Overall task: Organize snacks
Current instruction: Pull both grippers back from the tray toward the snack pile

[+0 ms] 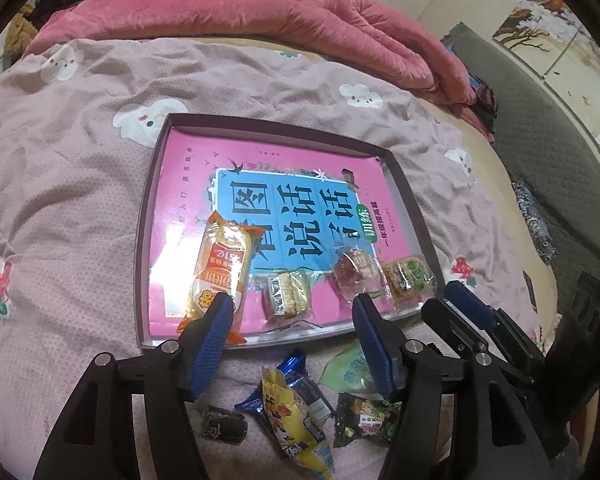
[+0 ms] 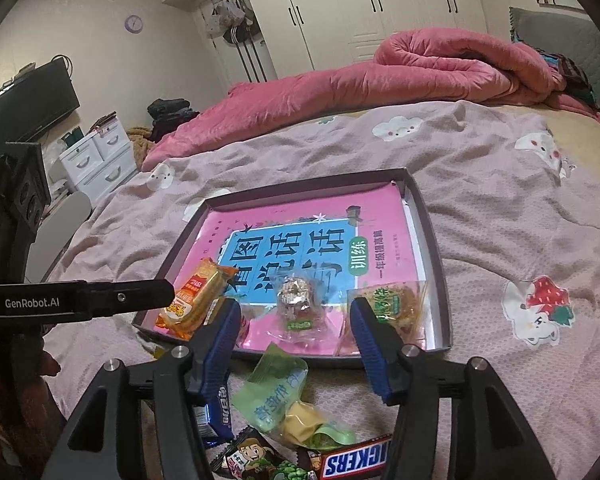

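On the bed's pink cover, a shallow tray (image 1: 150, 184) lined with a pink book holds four snacks along its near edge: an orange cake packet (image 1: 220, 268), a gold-wrapped sweet (image 1: 286, 290), a red sweet (image 1: 354, 270), and what looks like a green-labelled crisp (image 1: 408, 278). Left gripper (image 1: 294, 312) and right gripper (image 2: 294, 316) both hang part-open, empty. Loose wrappers (image 2: 278, 396) lie nearer, off the tray.
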Demonstrator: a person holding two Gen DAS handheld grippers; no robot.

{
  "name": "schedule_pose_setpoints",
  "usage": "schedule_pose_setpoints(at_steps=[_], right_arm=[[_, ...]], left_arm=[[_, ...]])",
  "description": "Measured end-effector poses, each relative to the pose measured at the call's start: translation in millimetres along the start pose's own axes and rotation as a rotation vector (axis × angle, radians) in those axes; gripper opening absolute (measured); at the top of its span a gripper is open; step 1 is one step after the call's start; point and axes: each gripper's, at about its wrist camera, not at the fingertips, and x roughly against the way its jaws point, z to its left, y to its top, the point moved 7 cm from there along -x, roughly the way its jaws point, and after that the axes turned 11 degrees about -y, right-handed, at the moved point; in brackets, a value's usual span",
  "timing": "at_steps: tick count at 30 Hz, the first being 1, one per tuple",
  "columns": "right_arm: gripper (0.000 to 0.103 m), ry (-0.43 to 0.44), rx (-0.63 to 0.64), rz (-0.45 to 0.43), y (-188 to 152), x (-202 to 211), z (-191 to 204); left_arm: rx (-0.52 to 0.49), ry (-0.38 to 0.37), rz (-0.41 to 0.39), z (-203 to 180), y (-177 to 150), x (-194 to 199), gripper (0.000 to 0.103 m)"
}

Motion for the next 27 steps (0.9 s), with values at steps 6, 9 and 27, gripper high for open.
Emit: schedule_pose_setpoints(at_steps=[6,9,27], right_arm=[[0.057,-0.007,-0.003,-0.013,3,8,-4],[0.057,-0.012,-0.005,-0.019,4,13,-7],[0.058,-0.028,-0.017,-0.017,-4,36,-15]], left_arm=[[0.000,0.000,-0.001,-1,-1,3,0.064],[0.003,-0.001,-0.003,-2,-2,4,0.064],[-0.010,-0.013,-0.021,-9,-6,21,0.064]])
